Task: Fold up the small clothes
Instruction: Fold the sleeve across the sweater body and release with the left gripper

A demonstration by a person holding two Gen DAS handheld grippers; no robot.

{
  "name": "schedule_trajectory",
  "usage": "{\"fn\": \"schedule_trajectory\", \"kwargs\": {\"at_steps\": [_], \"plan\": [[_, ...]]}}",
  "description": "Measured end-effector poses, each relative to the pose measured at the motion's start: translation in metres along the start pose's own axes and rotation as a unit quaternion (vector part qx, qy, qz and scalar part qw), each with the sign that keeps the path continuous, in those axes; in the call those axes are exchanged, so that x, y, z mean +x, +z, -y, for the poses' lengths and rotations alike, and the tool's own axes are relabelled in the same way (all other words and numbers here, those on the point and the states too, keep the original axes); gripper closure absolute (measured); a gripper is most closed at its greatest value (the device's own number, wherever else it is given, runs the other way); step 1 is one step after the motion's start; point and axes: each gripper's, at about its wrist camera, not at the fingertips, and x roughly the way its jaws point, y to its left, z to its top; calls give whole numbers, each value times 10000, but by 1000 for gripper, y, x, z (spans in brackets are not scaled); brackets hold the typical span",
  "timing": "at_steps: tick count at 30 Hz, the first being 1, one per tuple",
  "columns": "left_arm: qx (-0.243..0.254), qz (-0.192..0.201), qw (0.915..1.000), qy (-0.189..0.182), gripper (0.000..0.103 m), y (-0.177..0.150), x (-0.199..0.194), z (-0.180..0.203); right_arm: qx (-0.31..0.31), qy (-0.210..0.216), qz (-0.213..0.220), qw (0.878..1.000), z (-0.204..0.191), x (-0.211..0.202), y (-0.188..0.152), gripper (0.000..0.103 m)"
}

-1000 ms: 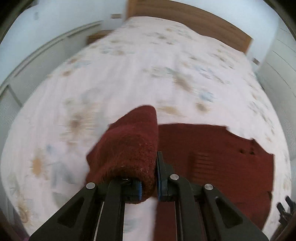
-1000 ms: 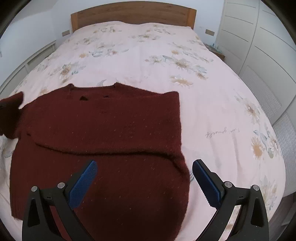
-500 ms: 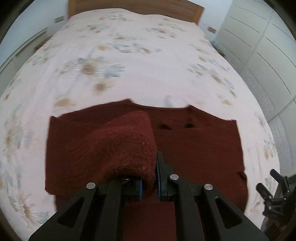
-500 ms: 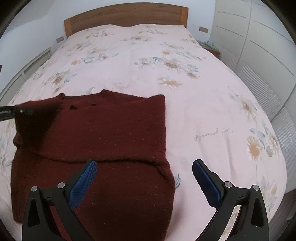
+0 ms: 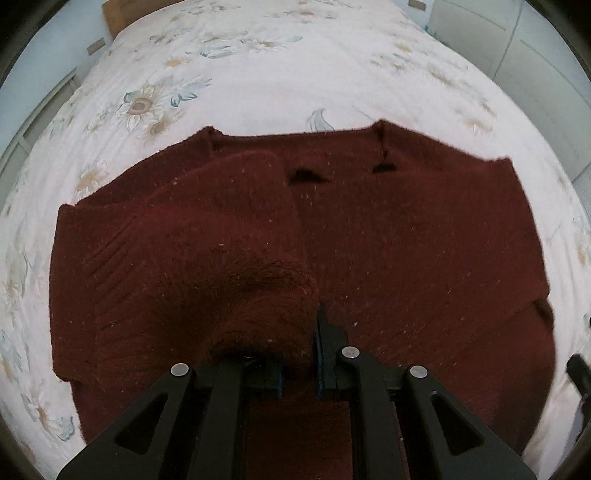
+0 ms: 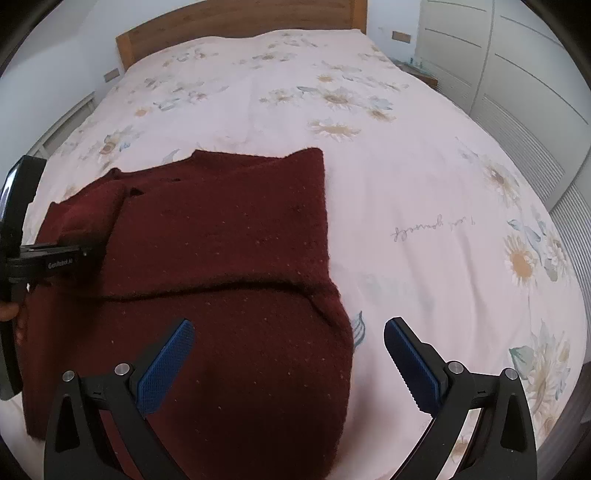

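Compared with one second earlier, the left gripper (image 5: 298,354) has carried the sleeve (image 5: 236,236) from beside the sweater (image 5: 406,258) to across its front, and the view now points more steeply down. Its jaws remain clamped on the sleeve cuff, knit bunched between the blue pads. The right gripper (image 6: 288,365) has barely shifted; its jaws stand wide apart, holding nothing, above the sweater's lower right edge.

The sweater is dark red knit, flecked, lying flat on the near part of the bed (image 6: 406,177), neckline toward the headboard (image 6: 236,26), right sleeve already folded across the chest.

The floral bedcover surrounds it. White wardrobe doors (image 6: 517,74) stand right.
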Motion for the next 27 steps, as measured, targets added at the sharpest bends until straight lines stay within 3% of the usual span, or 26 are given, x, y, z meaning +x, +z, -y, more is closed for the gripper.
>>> {"fn": "schedule_trajectory", "kwargs": {"at_steps": [3,5,7,10,12,18,27], "plan": [[-45,-172,9998,-55,81,-1,3,-2,77,-6,-32,10000,3,1,-2,0],[-176,-269,9993,-168,60,-1,2,-5,144,19,-42,9999,6,1,-4,0],[-157,-379,9986,-320,31,-3,1,-5,174,24,-56,9998,8,1,-6,0],[-50,-442,9980,-452,8,-11,-3,-4,162,12,-81,9998,7,0,-9,0],[25,-459,9976,-527,1,-20,-6,-7,144,0,-107,9998,7,0,-11,0],[172,-363,9975,-584,1,-48,-21,-34,110,-30,-199,9997,5,1,-17,0],[85,-299,9990,329,1,-68,-36,-125,12,8,-252,9997,-7,5,-16,0]]}}
